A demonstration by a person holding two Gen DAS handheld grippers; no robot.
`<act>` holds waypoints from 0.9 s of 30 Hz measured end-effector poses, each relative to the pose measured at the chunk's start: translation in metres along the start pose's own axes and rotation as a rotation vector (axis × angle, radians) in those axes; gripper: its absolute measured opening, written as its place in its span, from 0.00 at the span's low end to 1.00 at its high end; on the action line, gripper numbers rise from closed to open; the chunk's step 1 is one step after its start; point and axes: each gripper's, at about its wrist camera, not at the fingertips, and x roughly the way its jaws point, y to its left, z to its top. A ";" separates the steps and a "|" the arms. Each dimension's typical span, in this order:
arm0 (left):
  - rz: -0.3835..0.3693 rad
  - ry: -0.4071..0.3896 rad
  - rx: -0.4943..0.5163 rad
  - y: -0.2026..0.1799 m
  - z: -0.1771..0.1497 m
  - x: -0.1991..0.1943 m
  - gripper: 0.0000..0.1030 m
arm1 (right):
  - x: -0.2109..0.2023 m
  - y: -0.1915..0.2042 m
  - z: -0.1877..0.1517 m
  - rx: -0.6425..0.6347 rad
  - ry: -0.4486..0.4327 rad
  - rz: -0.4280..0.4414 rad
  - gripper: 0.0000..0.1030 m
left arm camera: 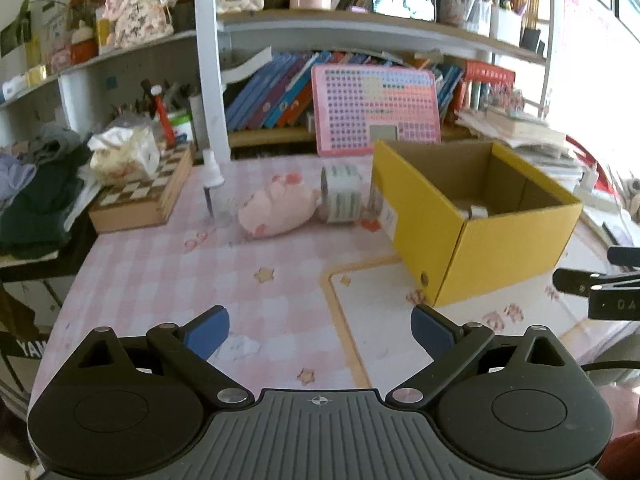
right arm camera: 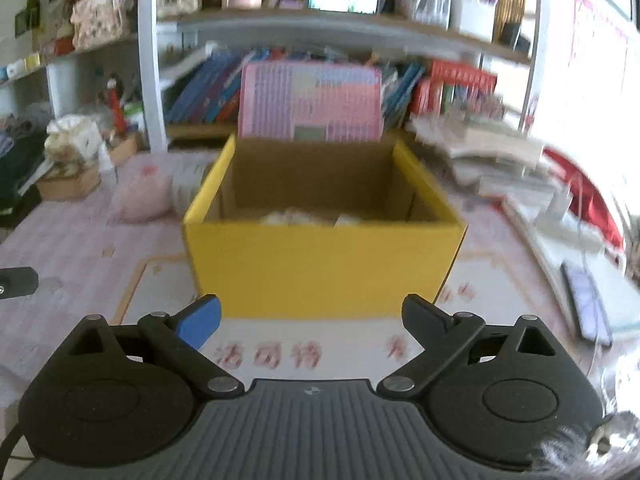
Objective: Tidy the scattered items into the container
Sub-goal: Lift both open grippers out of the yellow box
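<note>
- On the pink checked table (left arm camera: 168, 264), your yellow box (left arm camera: 516, 248) already holds a few pale items.
- Left gripper (left arm camera: 320, 332) and right gripper (right arm camera: 312, 320) both gape empty.
- Pink plush (left arm camera: 276, 208), patterned roll (left arm camera: 342, 194) and spray bottle (left arm camera: 211, 176) lie left of the box; I judge you're between picks, so reach for the plush.

Bare tabletop (left arm camera: 280, 280) is lying open ahead of the left gripper (left arm camera: 320, 332). Farther on, a plush (left arm camera: 276, 208), a roll (left arm camera: 342, 194) and a spray bottle (left arm camera: 211, 184) are standing in the way. The box (right arm camera: 320, 264) is blocking the right gripper (right arm camera: 311, 322) head-on; its open top is offering room.
</note>
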 end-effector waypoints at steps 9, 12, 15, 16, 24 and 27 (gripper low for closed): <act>-0.009 0.059 0.031 0.012 -0.016 0.000 0.96 | 0.001 0.034 -0.012 -0.020 0.072 0.029 0.95; -0.014 0.061 0.038 0.016 -0.019 -0.002 0.96 | 0.000 0.043 -0.013 -0.035 0.075 0.036 0.95; -0.022 0.067 0.044 0.021 -0.022 -0.003 0.96 | 0.001 0.051 -0.015 -0.046 0.084 0.042 0.95; -0.024 0.069 0.045 0.022 -0.023 -0.003 0.96 | 0.001 0.054 -0.016 -0.048 0.088 0.043 0.95; -0.033 0.074 0.043 0.034 -0.028 -0.004 0.96 | -0.001 0.071 -0.019 -0.058 0.090 0.043 0.95; -0.034 0.069 0.046 0.038 -0.028 -0.006 0.96 | -0.002 0.077 -0.018 -0.065 0.084 0.048 0.95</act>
